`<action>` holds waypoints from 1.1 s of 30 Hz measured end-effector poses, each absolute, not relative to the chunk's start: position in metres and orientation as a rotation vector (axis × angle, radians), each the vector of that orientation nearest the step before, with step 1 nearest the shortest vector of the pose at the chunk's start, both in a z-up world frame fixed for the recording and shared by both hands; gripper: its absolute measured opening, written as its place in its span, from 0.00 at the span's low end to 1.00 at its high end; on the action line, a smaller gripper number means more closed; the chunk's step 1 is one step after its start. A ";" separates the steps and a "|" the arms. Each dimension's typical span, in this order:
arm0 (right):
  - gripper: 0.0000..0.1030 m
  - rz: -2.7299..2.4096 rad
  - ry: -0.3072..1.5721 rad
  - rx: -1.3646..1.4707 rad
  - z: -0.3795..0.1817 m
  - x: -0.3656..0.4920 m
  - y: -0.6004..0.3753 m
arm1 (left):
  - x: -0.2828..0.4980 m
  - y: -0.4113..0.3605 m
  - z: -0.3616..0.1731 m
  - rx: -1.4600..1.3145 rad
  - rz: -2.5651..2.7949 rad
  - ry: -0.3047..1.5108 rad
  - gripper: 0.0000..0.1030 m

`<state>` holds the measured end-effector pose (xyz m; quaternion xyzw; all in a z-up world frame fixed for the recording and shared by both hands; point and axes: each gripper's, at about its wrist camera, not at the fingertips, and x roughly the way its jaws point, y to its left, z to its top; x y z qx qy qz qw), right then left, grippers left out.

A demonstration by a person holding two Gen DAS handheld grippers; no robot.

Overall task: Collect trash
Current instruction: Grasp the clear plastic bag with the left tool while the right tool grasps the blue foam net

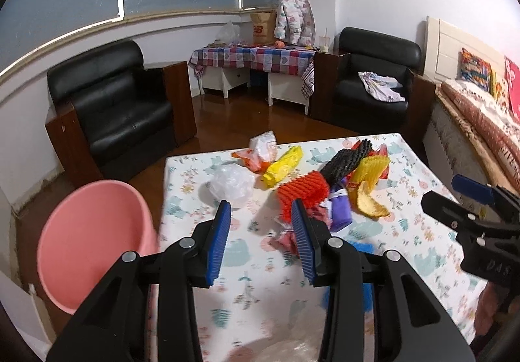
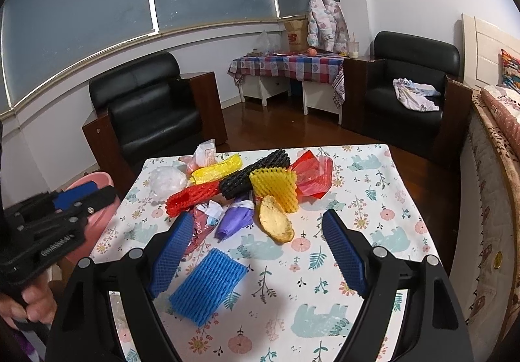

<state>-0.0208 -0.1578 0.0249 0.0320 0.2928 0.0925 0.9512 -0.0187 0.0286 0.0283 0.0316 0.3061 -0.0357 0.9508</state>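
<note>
Trash lies on a table with a floral cloth: a blue foam net, a red foam net, a black foam net, a yellow foam net, a fruit peel, a purple wrapper, a yellow bag, a clear plastic bag and a red plastic sheet. A pink bin stands left of the table. My left gripper is open and empty above the table's near left part. My right gripper is open and empty above the blue net and peel.
Two black armchairs stand beyond the table. A side table with a checked cloth is at the far wall. A bed runs along the right. Brown wooden floor lies between.
</note>
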 end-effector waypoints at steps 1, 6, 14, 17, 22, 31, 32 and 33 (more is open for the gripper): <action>0.78 0.194 0.596 0.070 0.025 -0.023 -0.164 | -0.020 0.033 0.030 0.069 -0.073 0.625 0.38; 0.76 0.209 0.612 0.055 0.018 -0.023 -0.158 | -0.032 0.051 0.029 0.102 -0.114 0.658 0.38; 0.72 0.232 0.674 0.044 0.003 -0.025 -0.163 | -0.067 0.052 0.007 0.190 -0.272 0.733 0.38; 0.70 0.251 0.722 0.070 -0.006 -0.022 -0.165 | -0.080 0.045 -0.012 0.205 -0.349 0.788 0.38; 0.69 0.307 0.814 0.134 -0.022 -0.014 -0.164 | -0.087 0.038 -0.034 0.220 -0.392 0.838 0.38; 0.68 0.345 0.908 0.162 -0.042 -0.007 -0.149 | -0.086 0.047 -0.042 0.145 -0.464 0.870 0.38; 0.67 0.350 0.917 0.156 -0.044 -0.007 -0.147 | -0.087 0.048 -0.042 0.141 -0.475 0.876 0.38; 0.66 0.354 0.925 0.151 -0.046 -0.006 -0.144 | -0.087 0.048 -0.043 0.140 -0.491 0.885 0.38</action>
